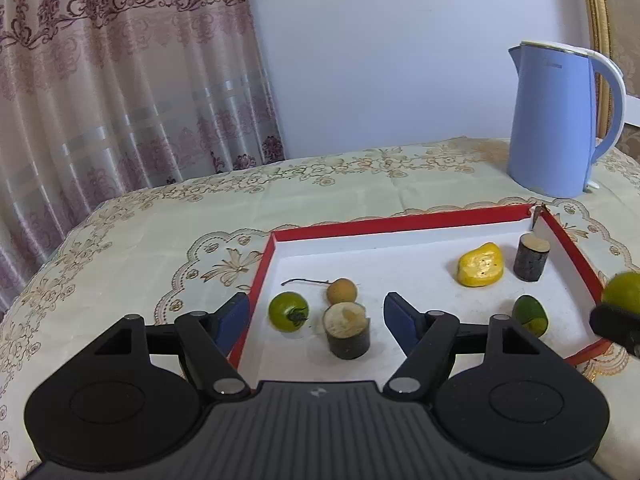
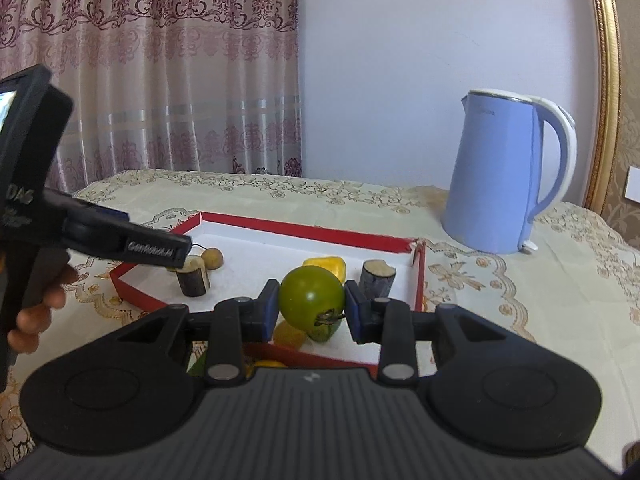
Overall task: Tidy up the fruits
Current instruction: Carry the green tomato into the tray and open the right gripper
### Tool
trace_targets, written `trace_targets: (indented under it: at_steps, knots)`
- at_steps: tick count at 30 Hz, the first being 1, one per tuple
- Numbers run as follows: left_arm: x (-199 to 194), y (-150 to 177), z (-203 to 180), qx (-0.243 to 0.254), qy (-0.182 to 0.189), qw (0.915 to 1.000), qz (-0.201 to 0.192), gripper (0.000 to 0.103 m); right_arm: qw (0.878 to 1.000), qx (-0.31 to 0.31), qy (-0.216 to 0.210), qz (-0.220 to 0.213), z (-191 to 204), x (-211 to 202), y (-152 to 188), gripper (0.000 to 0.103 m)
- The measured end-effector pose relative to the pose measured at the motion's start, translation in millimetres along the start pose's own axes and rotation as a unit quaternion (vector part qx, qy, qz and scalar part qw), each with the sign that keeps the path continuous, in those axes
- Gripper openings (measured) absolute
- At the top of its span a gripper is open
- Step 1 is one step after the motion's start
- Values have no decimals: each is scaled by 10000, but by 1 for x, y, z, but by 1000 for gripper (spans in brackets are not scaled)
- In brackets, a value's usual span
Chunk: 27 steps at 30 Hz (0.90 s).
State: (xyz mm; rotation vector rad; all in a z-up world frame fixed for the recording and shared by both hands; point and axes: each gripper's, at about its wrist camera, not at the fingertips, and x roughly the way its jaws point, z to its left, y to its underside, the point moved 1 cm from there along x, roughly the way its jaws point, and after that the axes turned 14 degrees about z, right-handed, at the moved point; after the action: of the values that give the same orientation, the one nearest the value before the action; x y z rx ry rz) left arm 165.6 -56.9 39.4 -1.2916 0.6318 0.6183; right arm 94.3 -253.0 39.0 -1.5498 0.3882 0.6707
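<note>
right gripper [image 2: 311, 312]: clamped on a green tomato [image 2: 312, 305], one blue pad on each side of it, calyx facing the camera at about 6 o'clock on the fruit.
left gripper [image 1: 316, 316]: fingers spread and holding nothing, the left blue pad [image 1: 234, 320] outside the box wall, the right one inside it.
red box [image 1: 400, 222]: shallow, white floor, lying on the patterned tablecloth [image 1: 140, 240], its far right corner torn.
held fruit versus box: from the right wrist view the tomato hangs over the near part of the box, with the near red wall showing just below it at 6 o'clock (how high above the floor it hangs i cannot tell).
what lies beyond it: a yellow fruit [image 2: 332, 266] at 12 o'clock of the tomato, a dark wood stub [image 2: 378, 278] at 2 o'clock, another stub [image 2: 194, 276] and a small brown round fruit [image 2: 212, 258] at 10 o'clock.
left side of box: a second green tomato [image 1: 288, 311] sits between the open fingers at roughly 11 o'clock from their midpoint, the brown fruit and a stub [image 1: 347, 330] just right of it.
long axis: none worth aligning to, the tomatoes being near round.
nearer hand: the left for the tomato resting in the box; the right is occupied.
judgement: the placing turns on finding bare white floor, likely at 11 o'clock of the held fruit.
kettle [image 2: 508, 172]: blue, well apart behind the box, out of the way.
</note>
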Motion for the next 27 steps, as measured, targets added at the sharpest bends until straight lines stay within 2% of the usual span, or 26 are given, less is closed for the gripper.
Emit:
trace_targets:
  at_steps: [12, 15, 18, 27]
  knots:
    - [1, 11, 23, -258, -79, 9995, 136, 74, 9996, -205, 10, 208, 13, 37, -29, 32]
    - [-1, 14, 27, -278, -75, 9995, 150, 74, 9995, -167, -21, 254, 15, 48, -37, 32]
    - [-2, 16, 29, -277, -124, 9994, 137, 80, 9994, -120, -45, 315, 16, 59, -42, 32]
    - [-4, 23, 41, -334, -237, 9990, 154, 81, 9985, 34, -170, 527, 27, 95, -63, 32]
